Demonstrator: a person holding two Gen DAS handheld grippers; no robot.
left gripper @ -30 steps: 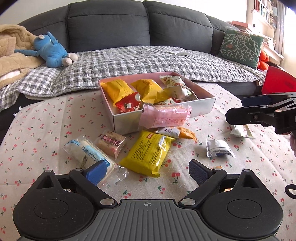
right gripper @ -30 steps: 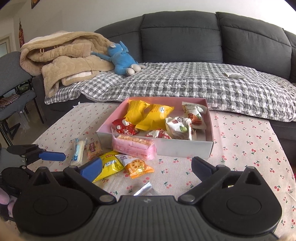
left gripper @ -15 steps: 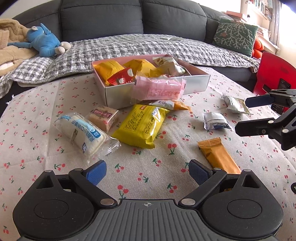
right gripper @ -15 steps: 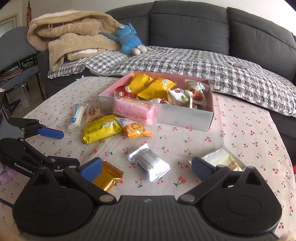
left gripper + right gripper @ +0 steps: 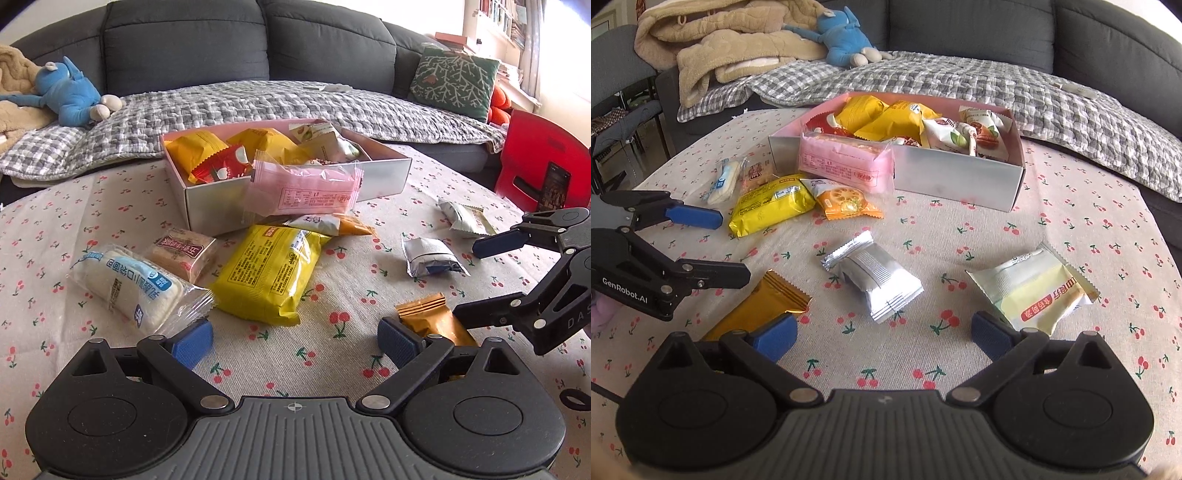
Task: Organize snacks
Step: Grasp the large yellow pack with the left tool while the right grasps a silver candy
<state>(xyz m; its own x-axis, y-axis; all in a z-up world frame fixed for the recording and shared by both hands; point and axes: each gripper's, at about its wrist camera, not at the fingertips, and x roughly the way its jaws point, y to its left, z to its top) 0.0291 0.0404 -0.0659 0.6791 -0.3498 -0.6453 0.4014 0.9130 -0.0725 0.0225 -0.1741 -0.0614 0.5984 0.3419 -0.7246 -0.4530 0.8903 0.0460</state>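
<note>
With both the left gripper and right gripper wide and empty, take the silver packet (probably nearest) square across its middle, then carry it to the box

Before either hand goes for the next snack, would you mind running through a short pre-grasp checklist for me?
1. Left tongs open and holding nothing: ok.
2. Right tongs open and holding nothing: ok.
3. Silver packet lies alone on the tablecloth, ahead of the right tongs: ok.
4. Gold packet free to lift: not ok, its near end is hidden behind the right tongs and the left tongs hang close above it.
5. Room left in the pink box: cannot tell, it looks crowded.
6. Pink packet properly inside the box: not ok, it leans against the front wall.
</note>
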